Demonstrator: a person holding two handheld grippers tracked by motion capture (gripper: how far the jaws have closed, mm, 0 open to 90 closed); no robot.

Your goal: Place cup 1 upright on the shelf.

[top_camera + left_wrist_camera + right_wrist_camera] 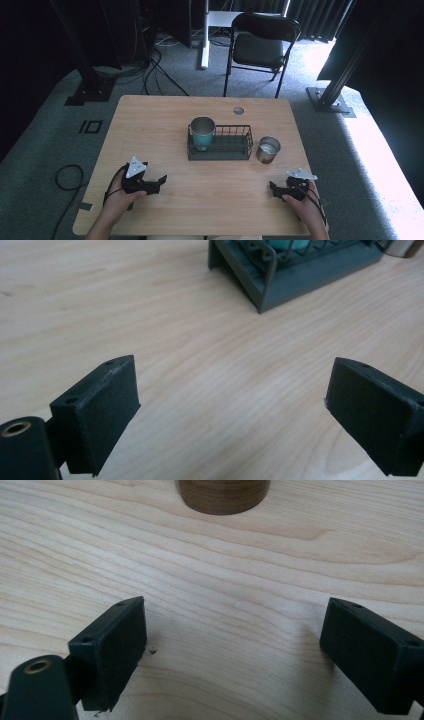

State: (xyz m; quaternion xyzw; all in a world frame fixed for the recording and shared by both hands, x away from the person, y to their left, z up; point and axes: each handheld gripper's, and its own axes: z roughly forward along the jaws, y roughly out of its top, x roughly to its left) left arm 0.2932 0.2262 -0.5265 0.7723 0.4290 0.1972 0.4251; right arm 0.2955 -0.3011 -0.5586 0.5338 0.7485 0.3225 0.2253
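- Wooden tabletop (150, 125): pale grain, rounded corners.
- Round cable hole (238, 110): set in the tabletop near the far edge, right of its middle.
- Black folding chair (260, 47): on the grey carpet (45, 135) beyond the far edge, seat empty.
- White desk leg (204, 35): left of the chair.
- Black frame posts: one foot plate beyond the far left corner (90, 92), one beyond the far right corner (330, 102).
- Black cables (155, 75): trailing over the carpet behind the far edge.
- Cable loop (67, 177): on the carpet beside the left edge.

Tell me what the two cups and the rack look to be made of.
Teal cup: likely metal, painted outside, with a grey rim. Second cup: probably bare steel, judging by its shiny inside. Rack: dark wire bars on a solid base, apparently coated metal with a matte finish.
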